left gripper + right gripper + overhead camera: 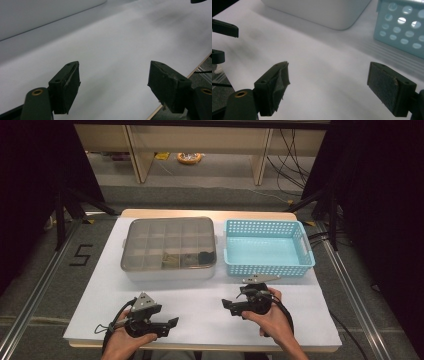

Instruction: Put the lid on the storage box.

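Observation:
A grey compartment box [169,249] with a clear lid stands at the middle of the white table [200,320]; a few of its front cells hold small dark and tan items. To its right is an empty light-blue perforated basket [267,248]. My left gripper [170,325] is held low near the front edge, pointing right, and is open with nothing between its jaws [115,85]. My right gripper [229,307] points left toward it, also open and empty [328,85]. The box's white wall [319,12] and the basket's corner [404,27] lie ahead of the right gripper.
The table's front edge [175,95] runs just right of the left gripper's jaws. The left gripper's black jaw tips [224,27] appear at the left of the right gripper view. Dark stands and cables flank the table on the floor.

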`<state>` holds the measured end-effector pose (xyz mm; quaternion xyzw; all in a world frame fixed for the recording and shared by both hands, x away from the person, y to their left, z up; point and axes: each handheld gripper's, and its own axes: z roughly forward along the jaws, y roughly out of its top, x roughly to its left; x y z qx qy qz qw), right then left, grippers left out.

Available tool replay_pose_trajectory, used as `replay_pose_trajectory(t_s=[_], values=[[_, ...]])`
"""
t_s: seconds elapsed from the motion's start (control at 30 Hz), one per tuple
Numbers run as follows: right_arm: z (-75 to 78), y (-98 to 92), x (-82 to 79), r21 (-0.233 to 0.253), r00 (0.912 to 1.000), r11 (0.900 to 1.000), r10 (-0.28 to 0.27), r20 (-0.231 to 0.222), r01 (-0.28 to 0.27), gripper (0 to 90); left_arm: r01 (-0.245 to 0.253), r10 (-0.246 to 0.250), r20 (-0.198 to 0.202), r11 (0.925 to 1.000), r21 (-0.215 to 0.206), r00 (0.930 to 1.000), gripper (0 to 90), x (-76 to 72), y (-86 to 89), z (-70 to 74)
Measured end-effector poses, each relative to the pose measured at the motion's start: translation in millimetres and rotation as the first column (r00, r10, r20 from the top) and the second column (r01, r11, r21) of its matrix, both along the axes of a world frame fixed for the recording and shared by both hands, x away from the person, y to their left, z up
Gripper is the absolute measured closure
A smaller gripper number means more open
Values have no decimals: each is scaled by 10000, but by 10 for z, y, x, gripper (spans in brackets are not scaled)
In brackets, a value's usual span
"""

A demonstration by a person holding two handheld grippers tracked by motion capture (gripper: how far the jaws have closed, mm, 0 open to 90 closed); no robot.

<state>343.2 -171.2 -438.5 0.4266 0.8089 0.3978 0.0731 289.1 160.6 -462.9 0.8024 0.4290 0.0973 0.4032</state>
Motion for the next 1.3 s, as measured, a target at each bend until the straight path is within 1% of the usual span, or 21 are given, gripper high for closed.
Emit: replay_pose_trajectory(t_s=[0.1,0.17,0.2,0.27,0.3,0.4,0.53,0.7,0.73,0.77,0.8,0.83,0.87,0.93,0.97,1.03,1.07,1.1,1.17,1.2,1.3], values=[[-41,-15,-59,113,9998,9999,-83,-193,85,186,161,-159,-76,9995,278,9998,243,-19,-12,-37],[-75,-37,-72,-76,9999,9999,-110,109,111,186,64,-63,-22,9998,198,10000,242,-31,-36,-55],[-68,-57,-82,-283,9999,9996,32,-164,-37,186,145,-146,36,9995,275,9999,241,-35,-32,-63],[-90,-81,-87,-200,9996,9995,224,-193,-228,185,181,-180,-77,9996,236,9998,241,-47,-38,-69],[-97,-82,-105,-278,10000,9996,-46,-32,45,184,174,-175,19,9995,272,9998,240,-56,-41,-75],[-120,-118,-136,-127,9998,9999,29,-190,-32,182,264,-268,83,9989,383,9996,238,-86,-52,-113],[-159,-188,-184,-342,9999,9994,-5,-111,2,181,329,-334,59,9969,716,9994,238,-117,-71,-175],[-231,-248,-261,-572,9998,9983,-71,-167,61,181,293,-285,-128,9974,652,9995,238,-166,-97,-254],[-253,-261,-282,-505,9993,9987,-2,-375,-17,181,264,-260,-66,9974,676,9996,238,-180,-102,-261],[-280,-271,-296,-541,9998,9985,46,-178,-56,181,308,-304,-69,9972,687,9995,237,-198,-105,-265],[-275,-277,-326,-608,9990,9981,-102,-436,75,179,324,-322,-40,9975,628,9995,235,-214,-114,-266],[-294,-278,-341,-490,9994,9987,-180,-294,165,178,349,-353,37,9965,753,9994,234,-220,-114,-277],[-291,-298,-358,-662,9990,9978,-127,-417,99,175,334,-341,72,9964,773,9994,232,-234,-124,-289],[-317,-338,-384,-878,10000,9961,7,-89,-15,174,342,-349,101,9971,682,9993,228,-265,-134,-299],[-340,-350,-392,-741,10000,9972,36,11,-35,173,568,-577,60,9940,934,9983,227,-268,-116,-291],[-348,-370,-437,-641,9994,9978,-204,-266,187,173,650,-674,199,9922,1066,9975,224,-281,-115,-299],[-375,-391,-443,-722,9999,9973,-148,42,151,173,646,-671,191,9919,1097,9976,223,-287,-115,-302],[-369,-410,-457,-909,9999,9958,-77,-96,68,173,525,-545,179,9939,975,9984,220,-305,-124,-305],[-399,-436,-490,-955,10000,9954,18,55,-13,175,586,-637,377,9907,1225,9973,217,-313,-111,-301],[-410,-449,-522,-1082,9998,9941,-90,203,111,175,285,-323,474,9965,786,9984,216,-336,-139,-308],[-423,-483,-585,-1141,9998,9933,-145,136,160,175,264,-315,529,9951,949,9981,213,-344,-132,-312]])
